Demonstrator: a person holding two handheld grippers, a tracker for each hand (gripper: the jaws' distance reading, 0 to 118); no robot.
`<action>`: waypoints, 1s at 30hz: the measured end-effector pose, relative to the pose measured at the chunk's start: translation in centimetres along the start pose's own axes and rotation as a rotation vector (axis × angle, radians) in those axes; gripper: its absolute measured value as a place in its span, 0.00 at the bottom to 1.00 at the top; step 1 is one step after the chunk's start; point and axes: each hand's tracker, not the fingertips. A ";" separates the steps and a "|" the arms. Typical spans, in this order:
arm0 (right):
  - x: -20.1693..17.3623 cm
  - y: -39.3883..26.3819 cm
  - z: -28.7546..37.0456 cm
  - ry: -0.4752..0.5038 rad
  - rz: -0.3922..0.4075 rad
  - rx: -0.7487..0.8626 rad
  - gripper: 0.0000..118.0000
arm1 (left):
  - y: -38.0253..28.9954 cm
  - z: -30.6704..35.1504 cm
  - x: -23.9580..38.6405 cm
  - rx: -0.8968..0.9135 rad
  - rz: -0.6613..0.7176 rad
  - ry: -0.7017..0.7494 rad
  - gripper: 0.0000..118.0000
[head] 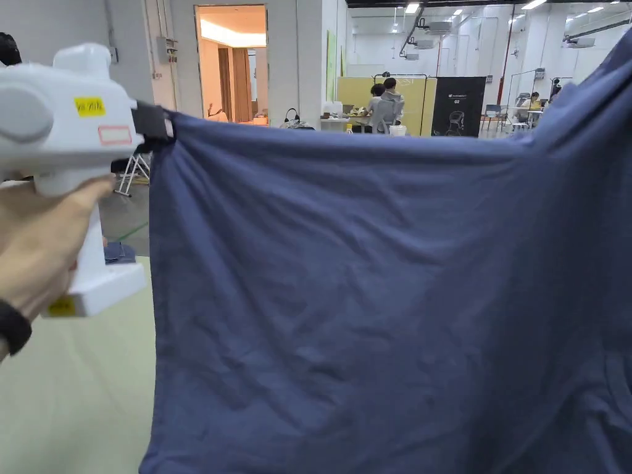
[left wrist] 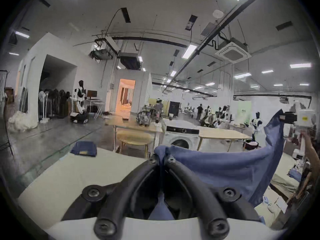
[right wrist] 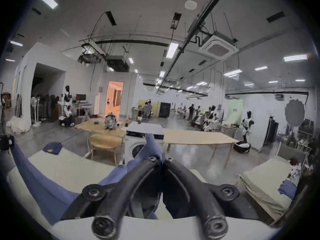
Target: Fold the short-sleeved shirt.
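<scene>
Head view: both tools [head: 162, 126] pinch the raised shirt [head: 370, 296].

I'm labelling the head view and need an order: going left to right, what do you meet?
Hand → left gripper → blue shirt, which runs to the right edge.

Right gripper [right wrist: 161, 160] jaws closed on blue shirt [right wrist: 43, 179] edge; cloth sags leftward to left gripper [right wrist: 7, 142].
</scene>
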 end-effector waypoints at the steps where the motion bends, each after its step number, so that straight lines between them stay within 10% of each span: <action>1: -0.2 0.9 -0.7 -0.010 -0.005 0.022 0.00 | 1.1 -0.6 0.3 0.004 0.001 0.005 0.00; 16: -4.6 11.4 -4.5 -0.064 -0.028 0.196 0.01 | 6.6 -6.4 1.0 0.075 -0.141 0.068 0.00; 30: -5.8 -2.3 0.2 0.118 -0.034 0.129 0.00 | -6.5 -4.5 -1.2 -0.091 -0.115 0.050 0.00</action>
